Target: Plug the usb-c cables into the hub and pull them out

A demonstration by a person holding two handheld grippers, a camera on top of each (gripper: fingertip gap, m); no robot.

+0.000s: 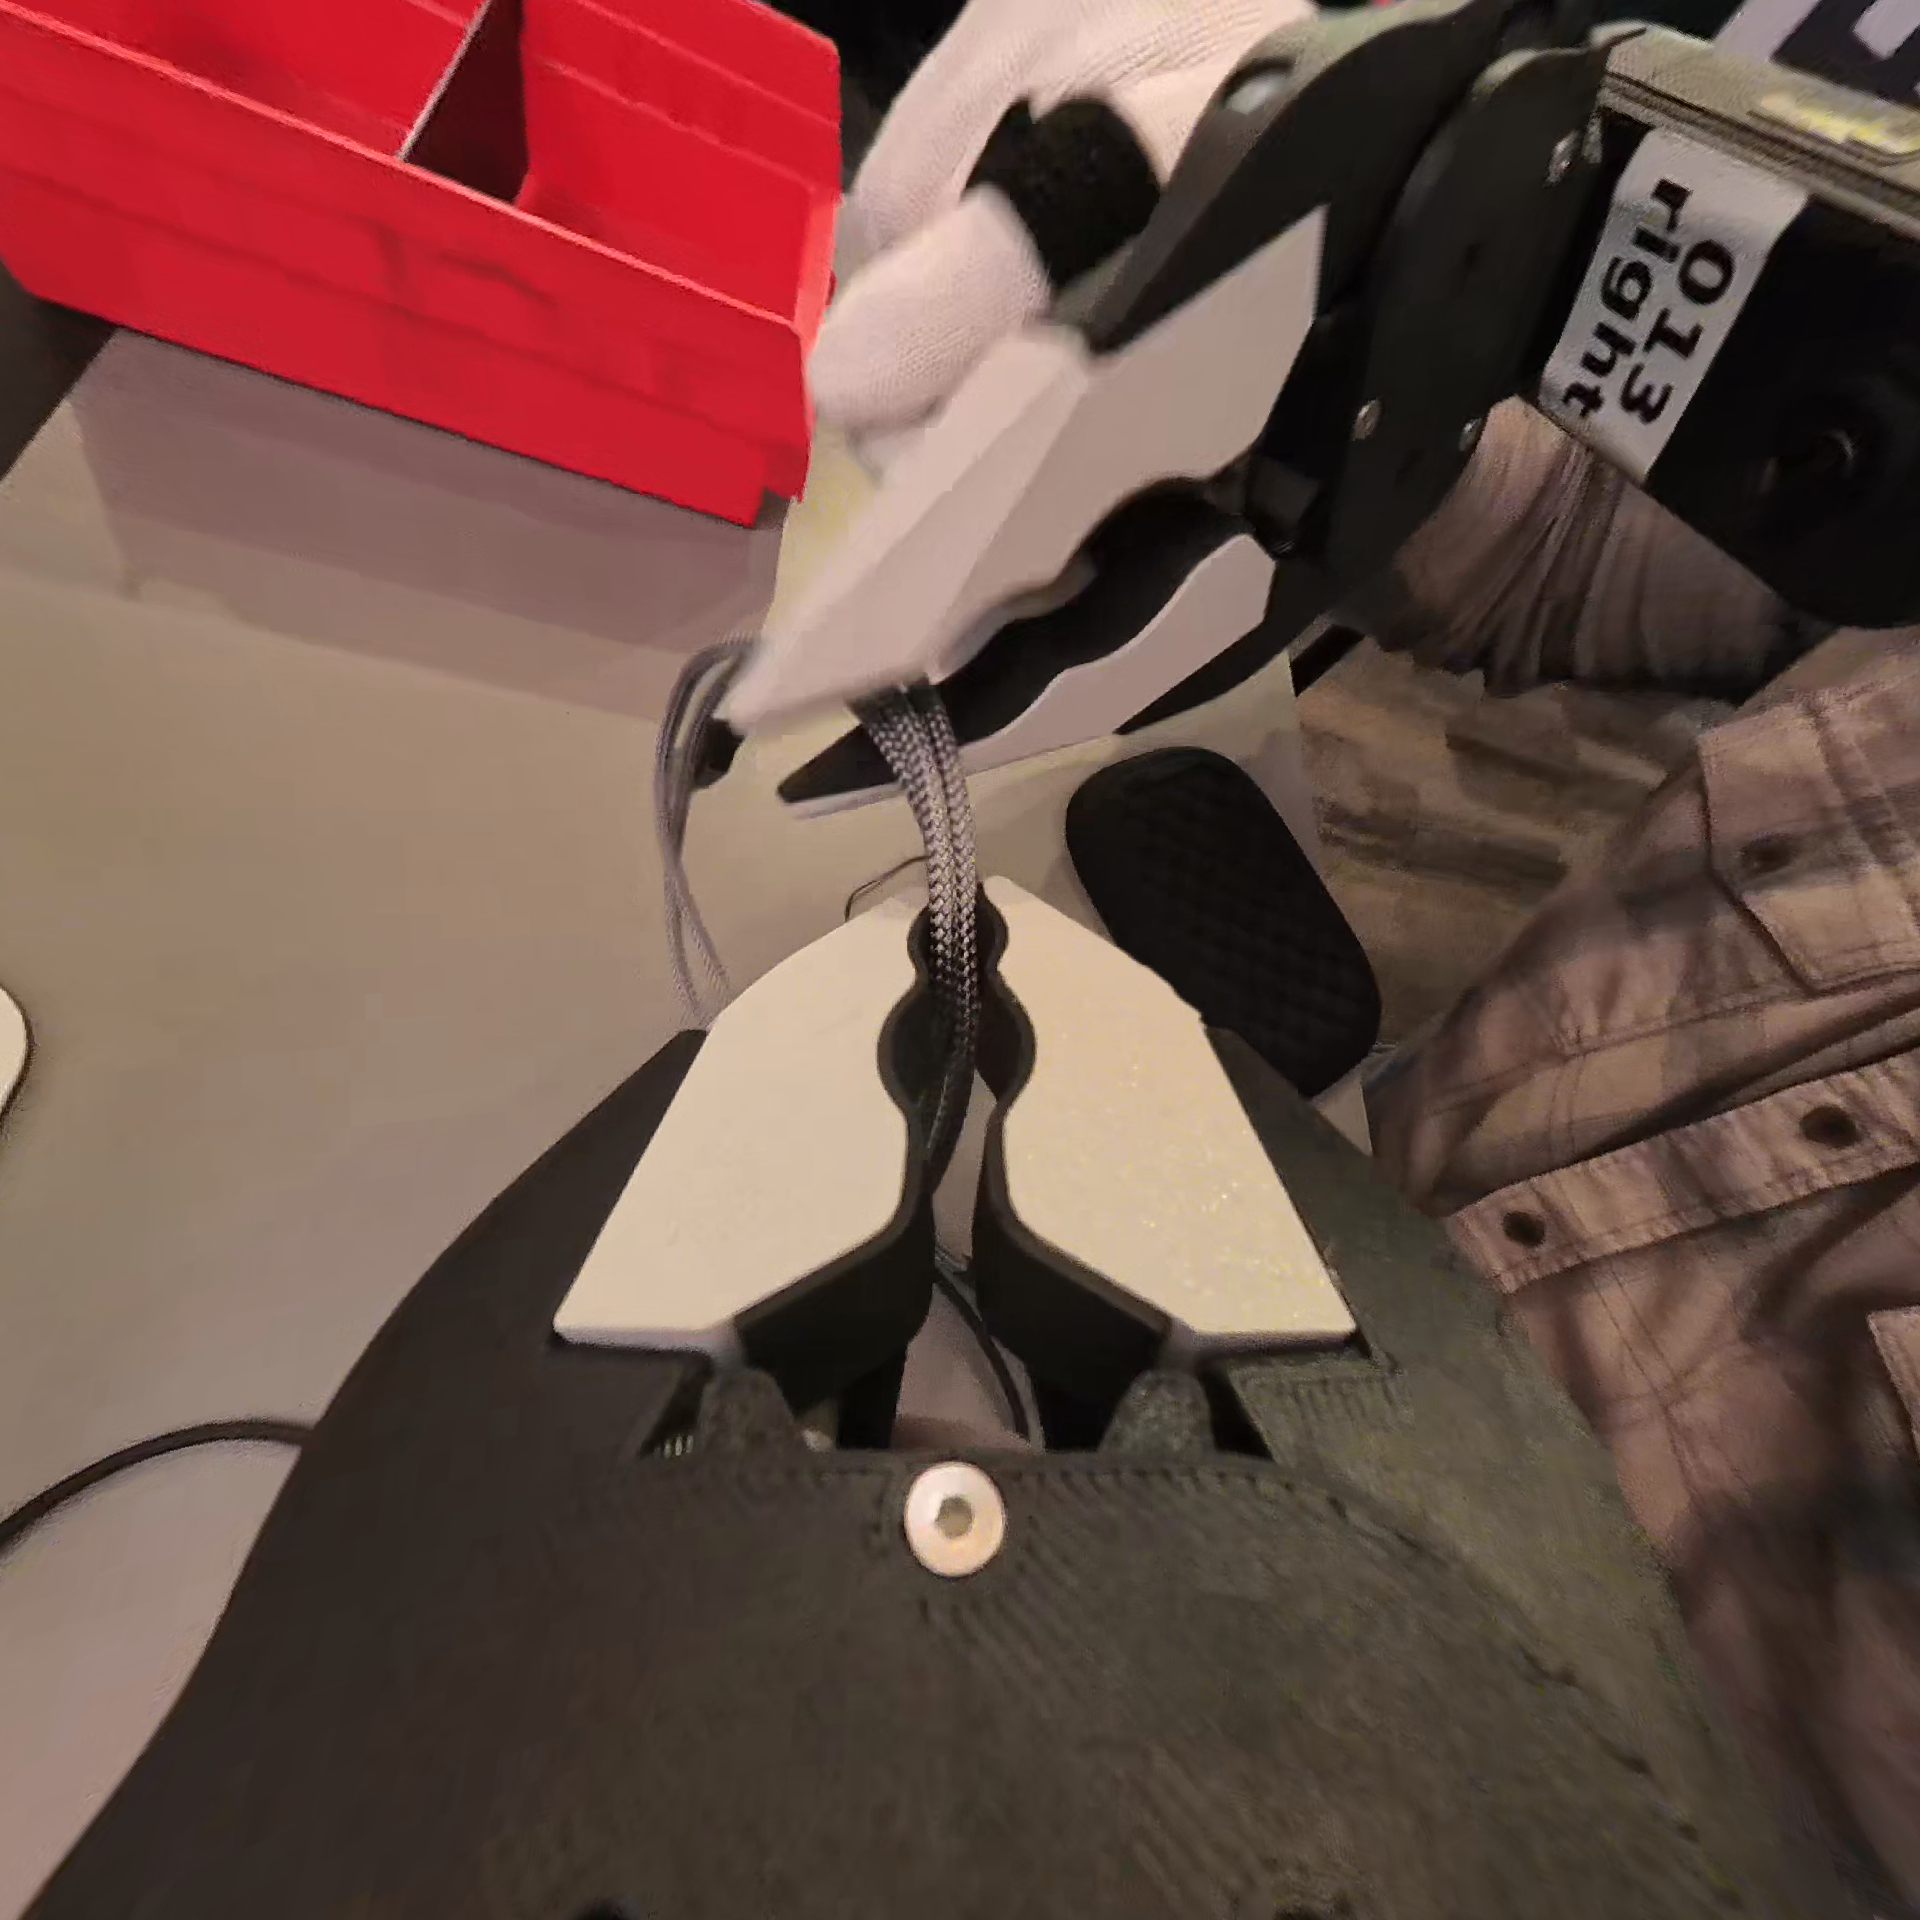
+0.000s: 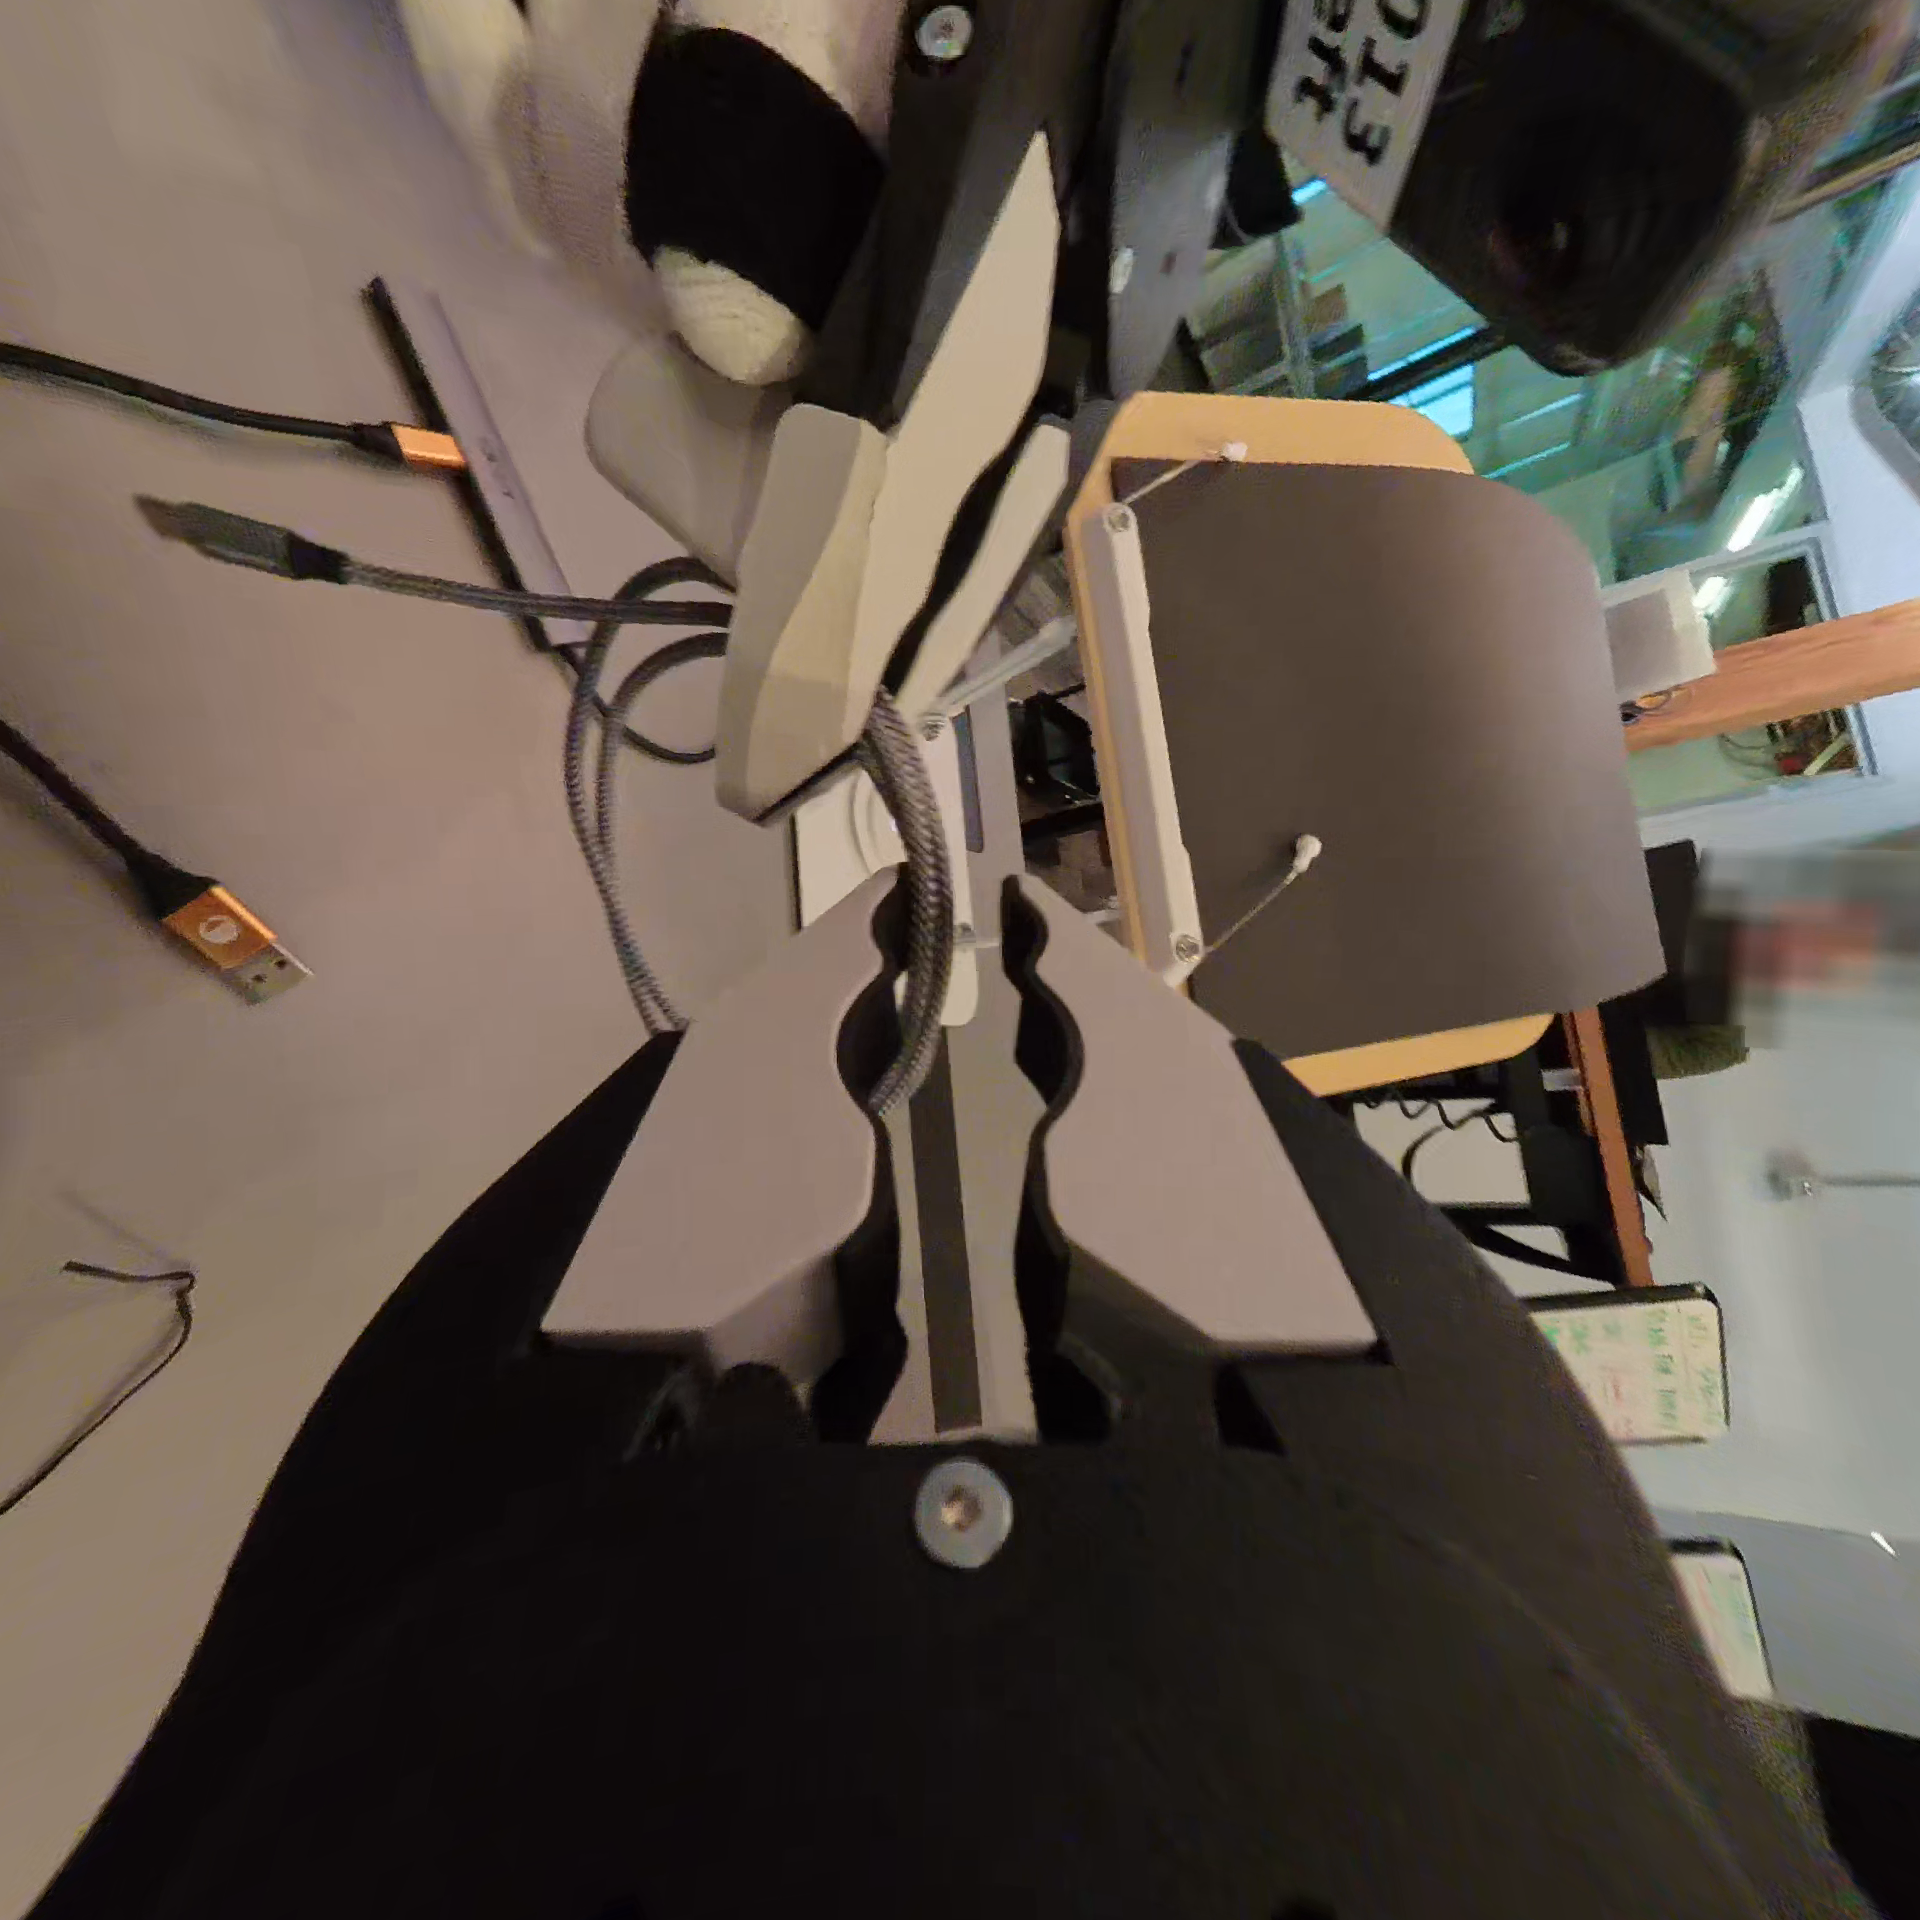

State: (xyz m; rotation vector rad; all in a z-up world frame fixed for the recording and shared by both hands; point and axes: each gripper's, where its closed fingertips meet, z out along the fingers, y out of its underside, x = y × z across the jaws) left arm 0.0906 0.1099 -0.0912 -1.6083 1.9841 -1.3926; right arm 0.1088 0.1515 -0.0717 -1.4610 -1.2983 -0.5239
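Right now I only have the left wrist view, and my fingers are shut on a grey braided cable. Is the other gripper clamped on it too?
Observer: No. The right gripper stands open, and the grey braided cable only rests in one finger's notch.
Operator: I can't see the hub at all. Where is it?
Observer: The hub lies flat on the table, beyond both grippers.
Operator: Is anything plugged into it?
Observer: An orange plug meets its long side and appears to be inserted.
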